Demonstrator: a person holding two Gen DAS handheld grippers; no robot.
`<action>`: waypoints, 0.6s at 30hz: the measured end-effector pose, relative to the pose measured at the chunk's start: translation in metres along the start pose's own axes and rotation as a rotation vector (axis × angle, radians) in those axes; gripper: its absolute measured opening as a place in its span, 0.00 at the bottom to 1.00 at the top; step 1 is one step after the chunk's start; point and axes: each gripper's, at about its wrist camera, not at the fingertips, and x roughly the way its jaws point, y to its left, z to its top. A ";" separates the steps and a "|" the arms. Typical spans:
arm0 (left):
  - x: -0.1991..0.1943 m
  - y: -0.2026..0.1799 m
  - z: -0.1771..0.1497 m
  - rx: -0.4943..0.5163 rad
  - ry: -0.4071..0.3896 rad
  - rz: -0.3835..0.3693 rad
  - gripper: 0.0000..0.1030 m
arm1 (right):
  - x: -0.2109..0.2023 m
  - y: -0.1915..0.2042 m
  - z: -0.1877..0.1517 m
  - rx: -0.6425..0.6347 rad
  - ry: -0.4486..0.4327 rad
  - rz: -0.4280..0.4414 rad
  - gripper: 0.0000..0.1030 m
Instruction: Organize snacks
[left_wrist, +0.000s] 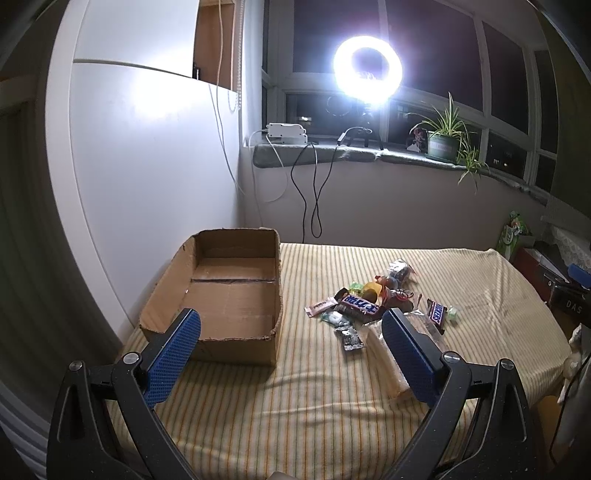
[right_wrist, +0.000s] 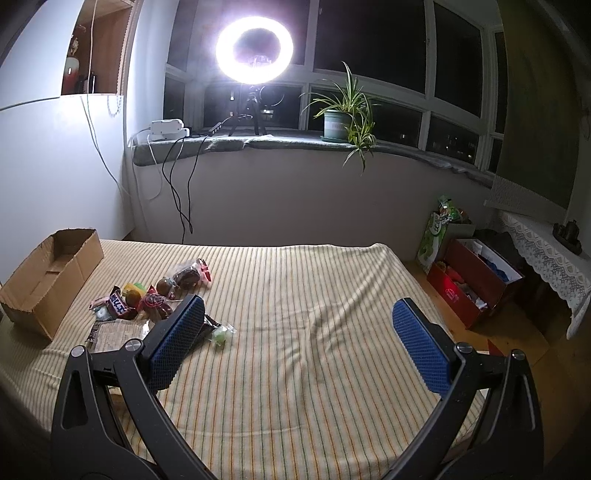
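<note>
A pile of snacks (left_wrist: 373, 302) lies on the striped cloth: a Snickers bar (left_wrist: 358, 303), a second Snickers (left_wrist: 437, 312), a silver packet (left_wrist: 350, 338), a long pale pack (left_wrist: 388, 363) and wrapped sweets. An empty open cardboard box (left_wrist: 229, 299) stands left of the pile. My left gripper (left_wrist: 290, 319) is open and empty, above the cloth between box and pile. In the right wrist view the pile (right_wrist: 147, 302) and the box (right_wrist: 51, 273) are at left. My right gripper (right_wrist: 301, 306) is open and empty, right of the pile.
The striped cloth (right_wrist: 314, 295) covers the table. A ring light (right_wrist: 255, 46) on a tripod, a potted plant (right_wrist: 338, 122) and cables sit on the window sill behind. A red box (right_wrist: 476, 284) and a green bag (right_wrist: 439, 229) stand on the floor at right.
</note>
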 end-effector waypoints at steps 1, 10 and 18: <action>0.000 0.000 0.000 -0.001 0.001 0.000 0.96 | 0.000 0.000 0.000 0.000 0.000 0.000 1.00; 0.000 -0.003 0.002 0.002 0.004 -0.005 0.96 | 0.000 0.001 -0.001 0.000 -0.001 0.001 1.00; 0.002 -0.002 0.001 0.001 0.008 -0.005 0.96 | 0.000 0.001 -0.002 -0.001 -0.001 0.001 1.00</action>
